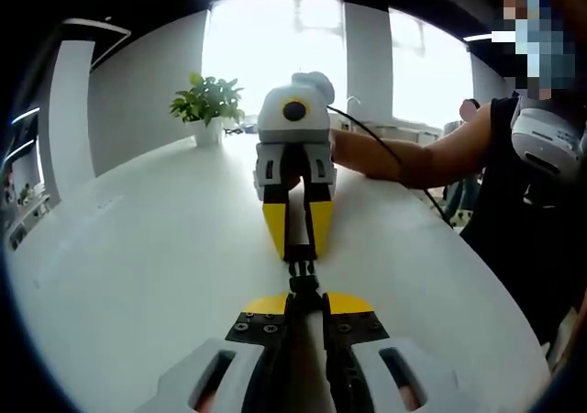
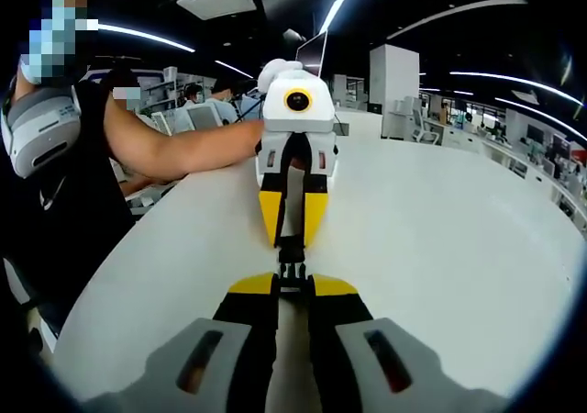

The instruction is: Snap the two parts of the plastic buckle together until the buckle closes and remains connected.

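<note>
Over the white table (image 1: 138,275), the left gripper (image 1: 303,295) and right gripper (image 2: 292,283) are facing nose to nose, each clamping one end of the black buckle (image 1: 301,271), its long axis running straight between them.

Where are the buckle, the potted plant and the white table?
buckle (image 1: 300,268): left gripper view, its black middle between the grippers.
potted plant (image 1: 209,101): left gripper view, its green leaves.
white table (image 2: 440,220): right gripper view, bare top.

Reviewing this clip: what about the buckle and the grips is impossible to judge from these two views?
- Latch state: in the left gripper view the buckle is a small dark shape between the left gripper and right gripper; whether its parts have clicked is too small to tell.
- Buckle ends: in the right gripper view the yellow fingers cover them.
- Potted plant in the left gripper view: backlit by the window, detail lost.
</note>
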`<act>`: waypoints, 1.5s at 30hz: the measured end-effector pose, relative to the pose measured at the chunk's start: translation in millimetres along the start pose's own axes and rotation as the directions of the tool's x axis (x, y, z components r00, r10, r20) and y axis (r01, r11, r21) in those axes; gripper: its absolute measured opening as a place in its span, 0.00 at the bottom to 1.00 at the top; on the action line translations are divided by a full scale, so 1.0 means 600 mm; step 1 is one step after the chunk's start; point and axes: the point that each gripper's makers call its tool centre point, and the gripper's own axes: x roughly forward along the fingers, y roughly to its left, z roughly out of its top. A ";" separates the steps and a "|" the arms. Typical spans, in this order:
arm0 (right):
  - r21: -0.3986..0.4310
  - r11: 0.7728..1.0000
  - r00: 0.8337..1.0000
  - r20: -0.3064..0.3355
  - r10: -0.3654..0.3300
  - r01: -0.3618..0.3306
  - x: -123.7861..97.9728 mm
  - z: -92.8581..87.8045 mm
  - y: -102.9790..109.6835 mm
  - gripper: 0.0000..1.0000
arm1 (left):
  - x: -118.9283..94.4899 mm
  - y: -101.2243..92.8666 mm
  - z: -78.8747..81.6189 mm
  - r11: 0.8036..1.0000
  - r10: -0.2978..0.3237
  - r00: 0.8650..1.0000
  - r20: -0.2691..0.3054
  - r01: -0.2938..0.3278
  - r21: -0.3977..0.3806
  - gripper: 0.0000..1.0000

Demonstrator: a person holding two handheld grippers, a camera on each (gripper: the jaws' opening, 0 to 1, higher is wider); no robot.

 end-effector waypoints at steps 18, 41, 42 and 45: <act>-0.004 1.000 1.000 0.005 0.005 -0.005 0.003 0.002 0.000 0.10 | 0.000 0.003 0.000 1.000 -0.004 1.000 0.005 0.004 0.003 0.10; -0.013 1.000 1.000 0.001 0.005 -0.005 0.011 0.002 0.001 0.10 | 0.003 0.000 0.001 1.000 -0.004 1.000 0.007 0.003 0.010 0.10; -0.015 1.000 1.000 0.002 0.006 -0.006 0.013 0.002 0.002 0.10 | 0.004 -0.001 0.002 1.000 -0.004 1.000 0.008 0.004 0.011 0.10; -0.021 1.000 1.000 -0.001 0.010 -0.011 0.014 0.004 0.003 0.10 | 0.005 -0.001 0.003 1.000 -0.009 1.000 0.009 0.009 0.012 0.10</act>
